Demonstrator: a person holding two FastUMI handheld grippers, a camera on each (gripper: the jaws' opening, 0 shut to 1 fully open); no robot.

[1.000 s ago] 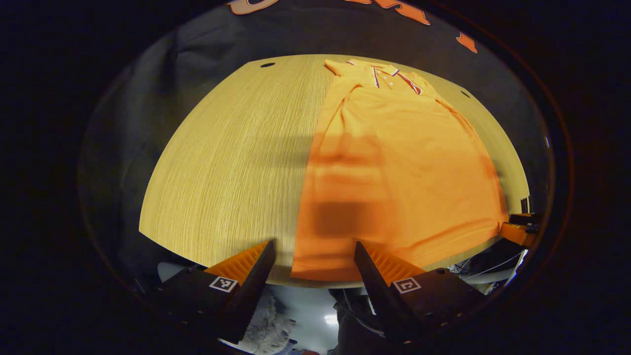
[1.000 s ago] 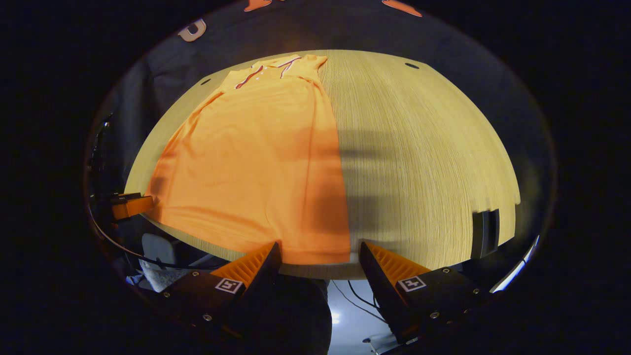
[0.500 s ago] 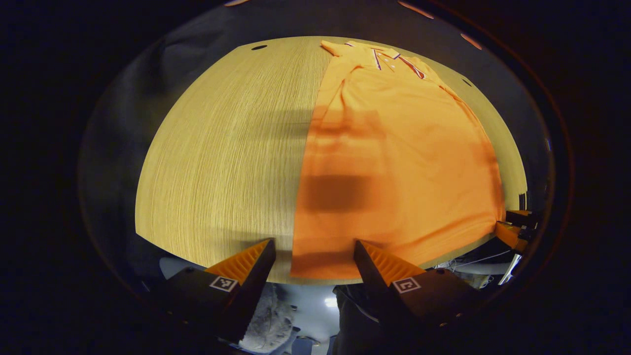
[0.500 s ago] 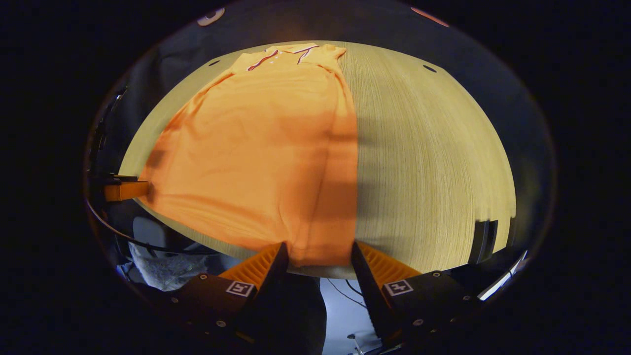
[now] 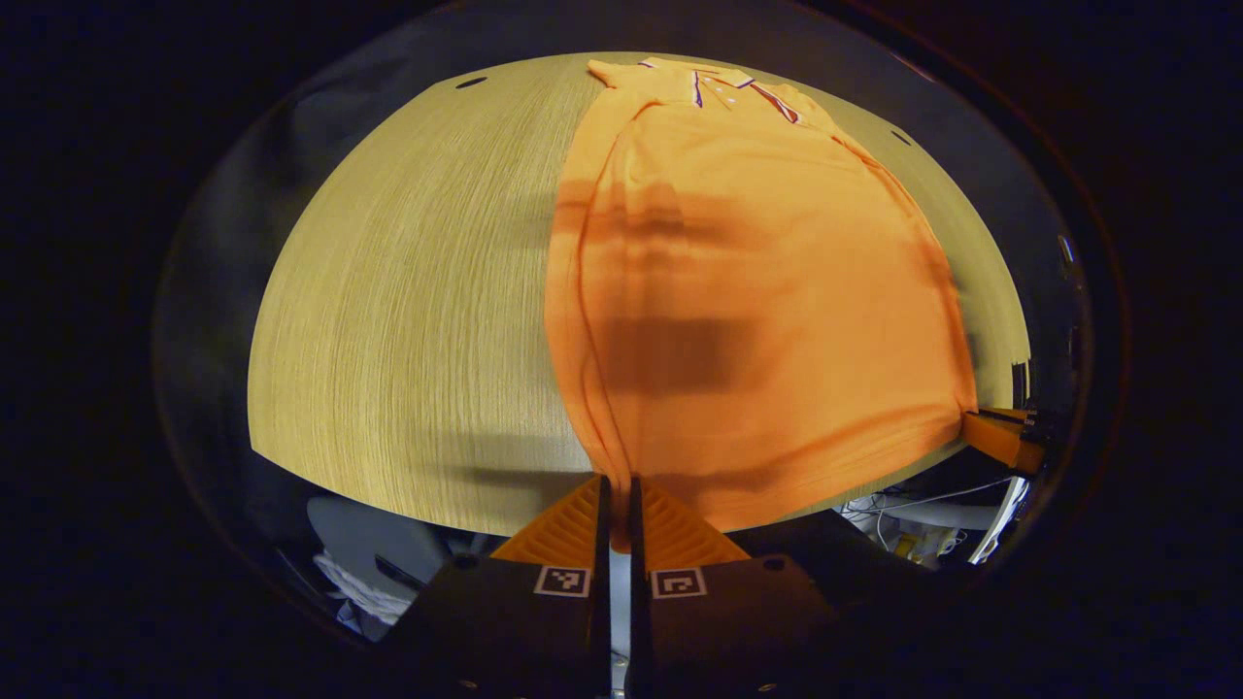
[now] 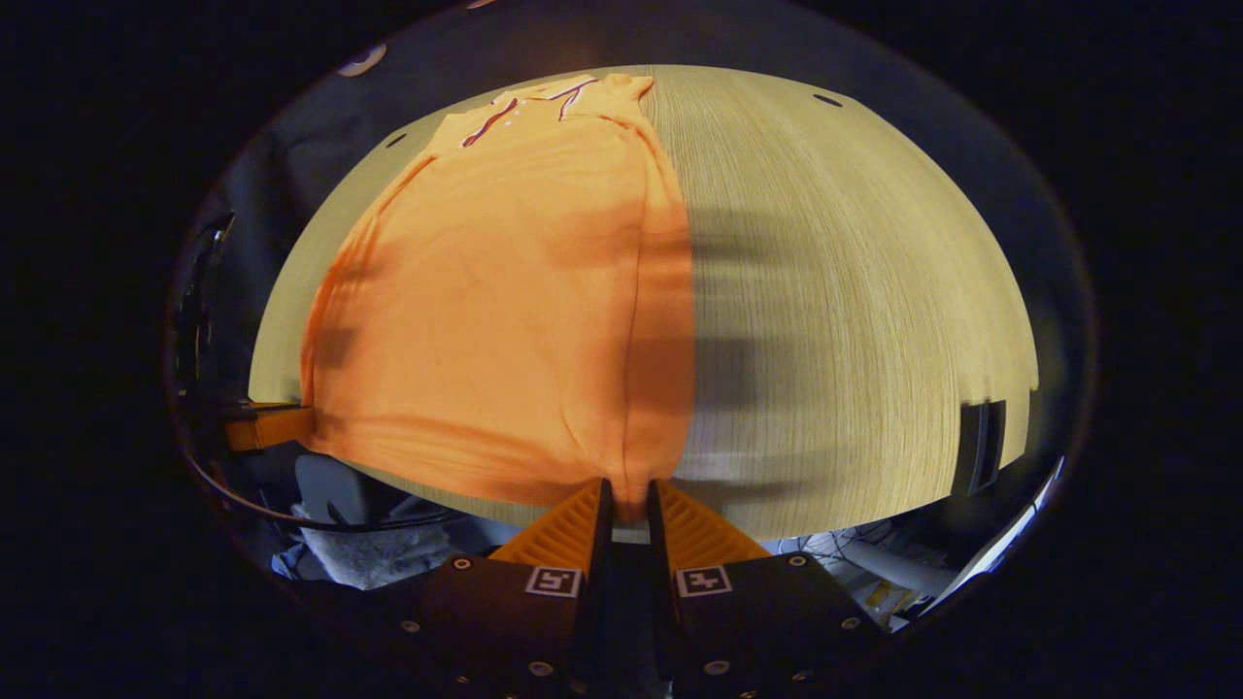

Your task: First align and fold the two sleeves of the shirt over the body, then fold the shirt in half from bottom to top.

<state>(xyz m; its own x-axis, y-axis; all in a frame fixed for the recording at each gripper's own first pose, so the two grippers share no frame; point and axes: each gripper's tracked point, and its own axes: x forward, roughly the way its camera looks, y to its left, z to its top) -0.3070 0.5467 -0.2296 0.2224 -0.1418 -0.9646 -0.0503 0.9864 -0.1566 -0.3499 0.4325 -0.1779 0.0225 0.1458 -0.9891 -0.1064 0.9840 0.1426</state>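
The orange shirt (image 5: 757,291) is being pinched at its bottom hem corners on the wooden table (image 5: 408,320). One corner is being clamped by the left gripper (image 5: 618,500), the other by the right gripper (image 6: 625,500).

A pale wood-grain table (image 5: 408,320) stands before dark cloth walls (image 6: 738,39), with cables (image 5: 903,510) below its edge.

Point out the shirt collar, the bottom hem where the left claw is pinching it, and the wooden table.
shirt collar (image 5: 721,85), left gripper view, on the striped placket edge.
bottom hem (image 5: 616,490), left gripper view, on the bunched fabric just above the claw's fingers.
table (image 5: 408,291), left gripper view, on bare wood beside the shirt.
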